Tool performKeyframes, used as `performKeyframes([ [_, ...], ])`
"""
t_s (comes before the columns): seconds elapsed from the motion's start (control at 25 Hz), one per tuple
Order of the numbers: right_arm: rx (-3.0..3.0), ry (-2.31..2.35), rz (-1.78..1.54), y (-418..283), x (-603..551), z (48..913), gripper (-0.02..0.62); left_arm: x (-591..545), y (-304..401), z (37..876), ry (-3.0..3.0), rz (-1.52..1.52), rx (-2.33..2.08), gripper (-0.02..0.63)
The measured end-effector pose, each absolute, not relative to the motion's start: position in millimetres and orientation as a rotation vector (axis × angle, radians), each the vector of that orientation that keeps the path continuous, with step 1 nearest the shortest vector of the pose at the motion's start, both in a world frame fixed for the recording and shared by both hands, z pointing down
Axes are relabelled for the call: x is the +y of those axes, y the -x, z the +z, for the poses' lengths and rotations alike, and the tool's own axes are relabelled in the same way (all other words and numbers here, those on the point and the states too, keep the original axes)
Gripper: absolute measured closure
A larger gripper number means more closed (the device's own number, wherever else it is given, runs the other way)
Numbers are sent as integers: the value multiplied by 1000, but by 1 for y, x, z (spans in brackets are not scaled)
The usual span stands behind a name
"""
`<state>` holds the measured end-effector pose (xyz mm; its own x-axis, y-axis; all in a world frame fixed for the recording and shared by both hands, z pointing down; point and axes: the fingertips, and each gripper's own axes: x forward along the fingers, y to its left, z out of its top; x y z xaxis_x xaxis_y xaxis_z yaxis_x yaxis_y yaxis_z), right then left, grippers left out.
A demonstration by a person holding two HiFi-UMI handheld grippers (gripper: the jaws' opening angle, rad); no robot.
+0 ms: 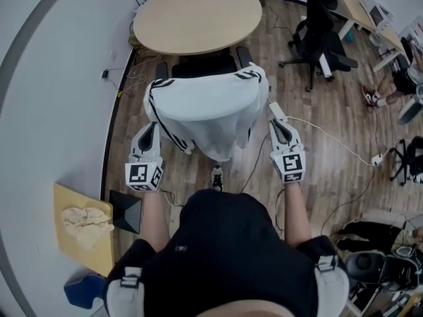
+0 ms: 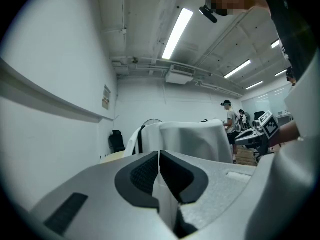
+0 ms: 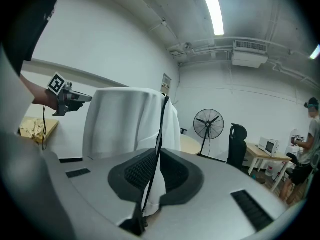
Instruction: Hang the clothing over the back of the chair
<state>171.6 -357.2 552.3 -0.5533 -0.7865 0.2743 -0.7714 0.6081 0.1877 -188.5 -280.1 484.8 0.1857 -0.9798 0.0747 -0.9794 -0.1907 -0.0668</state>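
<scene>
Holding a white garment (image 1: 206,114) with black trim, draped over the back of a black chair (image 1: 201,65), with one edge in each gripper.

Head view: spread across the chair back in front of a round wooden table (image 1: 198,15) and hanging down toward the wooden floor (image 1: 330,124), with the left gripper (image 1: 151,128) at the left edge of the cloth and the right gripper (image 1: 273,120) at the right edge, both beside the lower part of the drape. Left gripper view: jaws pressed together on a fold of white fabric, with the rest of the garment rising just ahead over the chair back. Right gripper view: jaws pinching white cloth and a black trim strip that runs up to the draped garment, with a standing fan (image 3: 208,124) well behind.
</scene>
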Motion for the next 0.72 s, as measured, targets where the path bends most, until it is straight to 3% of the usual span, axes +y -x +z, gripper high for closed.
performKeyframes([
  [0.72, -2560, -1113, -45, -218, -266, 565, 601, -152, 121, 499, 2384, -185, 2095, 605],
])
